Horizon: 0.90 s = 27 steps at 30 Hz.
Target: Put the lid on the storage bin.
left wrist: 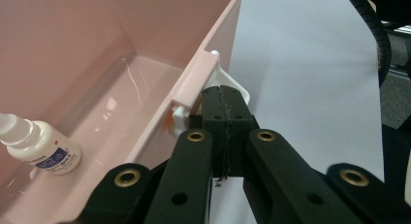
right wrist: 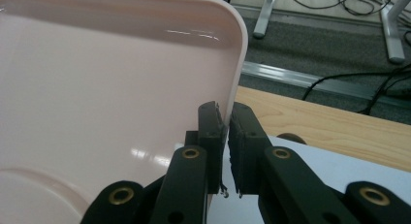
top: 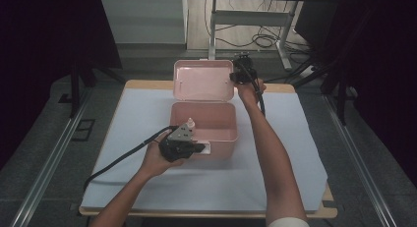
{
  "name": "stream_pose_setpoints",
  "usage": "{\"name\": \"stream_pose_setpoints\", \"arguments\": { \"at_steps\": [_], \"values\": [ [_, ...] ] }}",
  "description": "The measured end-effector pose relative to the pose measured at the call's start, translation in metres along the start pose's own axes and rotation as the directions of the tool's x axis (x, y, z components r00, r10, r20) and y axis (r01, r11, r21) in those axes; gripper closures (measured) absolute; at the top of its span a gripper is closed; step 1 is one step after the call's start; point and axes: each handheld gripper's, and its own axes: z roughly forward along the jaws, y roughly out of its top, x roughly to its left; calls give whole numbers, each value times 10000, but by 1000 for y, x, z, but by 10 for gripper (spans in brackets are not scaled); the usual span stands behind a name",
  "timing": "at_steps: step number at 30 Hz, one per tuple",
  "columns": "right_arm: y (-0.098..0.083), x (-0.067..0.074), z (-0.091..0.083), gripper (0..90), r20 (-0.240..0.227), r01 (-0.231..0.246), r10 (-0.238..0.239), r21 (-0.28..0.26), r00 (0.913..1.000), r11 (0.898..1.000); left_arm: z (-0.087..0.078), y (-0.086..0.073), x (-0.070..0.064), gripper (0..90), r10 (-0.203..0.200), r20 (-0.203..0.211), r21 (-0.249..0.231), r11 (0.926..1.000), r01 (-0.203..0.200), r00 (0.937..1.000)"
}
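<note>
Pinching the lid (right wrist: pixel 121 88) edge, the right hand-held gripper (right wrist: pixel 225 122) grasps thin, slick, flexy plastic; the left hand-held gripper (left wrist: pixel 225 105) sits clenched, seemingly on the latch (partly hidden) of the box (top: pixel 204 120) mid-surface.

Pink box (top: pixel 204 120) open, lid (top: pixel 203 79) upright; left gripper (top: pixel 196 147) at front latch, right gripper (top: pixel 237 75) at lid edge.

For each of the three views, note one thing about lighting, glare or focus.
High view: dim overall, corners black, the white table cover brightest. Left gripper view: soft glare streaks on the pink box floor; the dropper bottle is sharp. Right gripper view: bright highlight along the open lid near its top edge; floor cables behind stay fairly clear.
</note>
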Motion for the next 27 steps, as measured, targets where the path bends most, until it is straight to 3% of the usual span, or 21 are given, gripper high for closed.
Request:
{"name": "stream_pose_setpoints", "arguments": {
  "at_steps": [27],
  "values": [
    [-8,10,-50,862,-29,447,-456,-1471,9990,9881,0,0,-1,900,25,-24,4,10000,-25,10000]
  ]
}}
